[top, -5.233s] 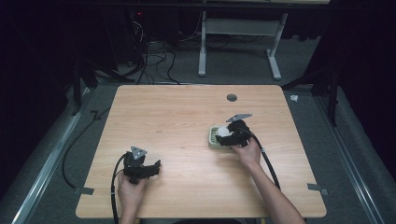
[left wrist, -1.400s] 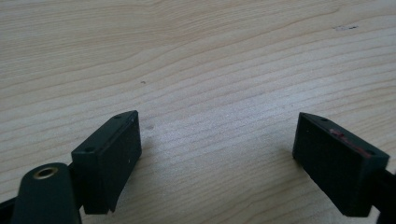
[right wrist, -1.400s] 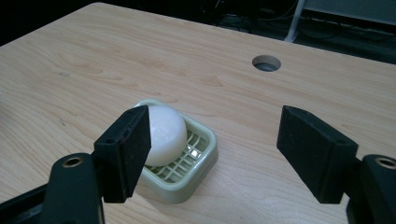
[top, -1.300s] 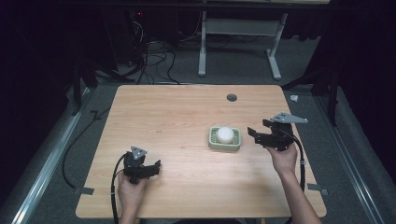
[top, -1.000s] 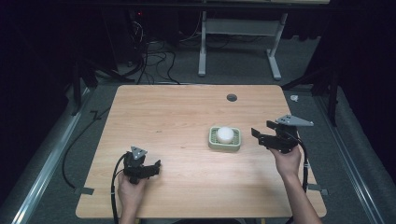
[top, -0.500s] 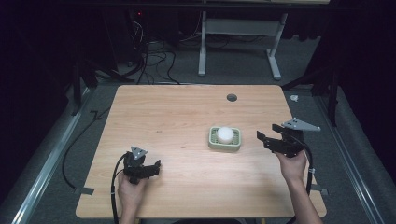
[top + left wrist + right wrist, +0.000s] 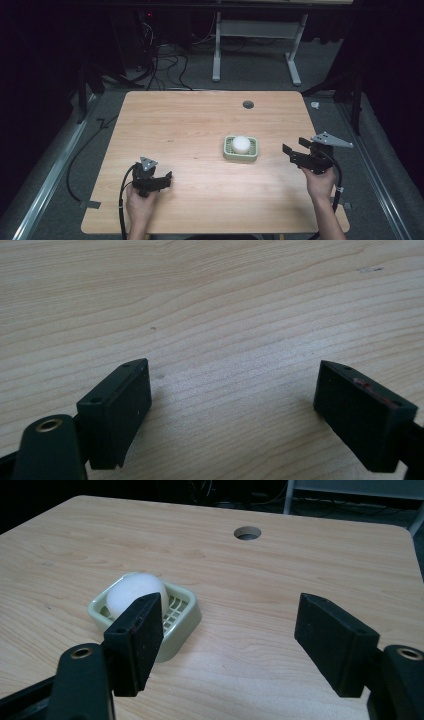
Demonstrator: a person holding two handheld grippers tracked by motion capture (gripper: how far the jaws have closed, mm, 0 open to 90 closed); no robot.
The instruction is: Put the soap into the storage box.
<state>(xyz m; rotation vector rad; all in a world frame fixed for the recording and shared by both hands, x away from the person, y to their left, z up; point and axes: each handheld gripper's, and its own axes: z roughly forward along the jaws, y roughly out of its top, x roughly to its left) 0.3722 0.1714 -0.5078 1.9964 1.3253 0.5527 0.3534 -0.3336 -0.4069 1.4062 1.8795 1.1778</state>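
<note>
Your table (image 7: pixel 190 125) is bare wood and carries no readable writing. The green soap dish (image 7: pixel 241 149) sits right of centre, holding the white ball (image 7: pixel 241 144). Your right gripper (image 7: pixel 295 156) hangs beside it, jaws apart and empty. Your left gripper (image 7: pixel 162 180) rests near the front edge, jaws spread.

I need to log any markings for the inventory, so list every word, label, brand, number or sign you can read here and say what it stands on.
None: no readable text on the white ball, the green dish, the wooden table or either gripper, left gripper, right gripper.
The red light behind the table is a glow, not a sign.
</note>
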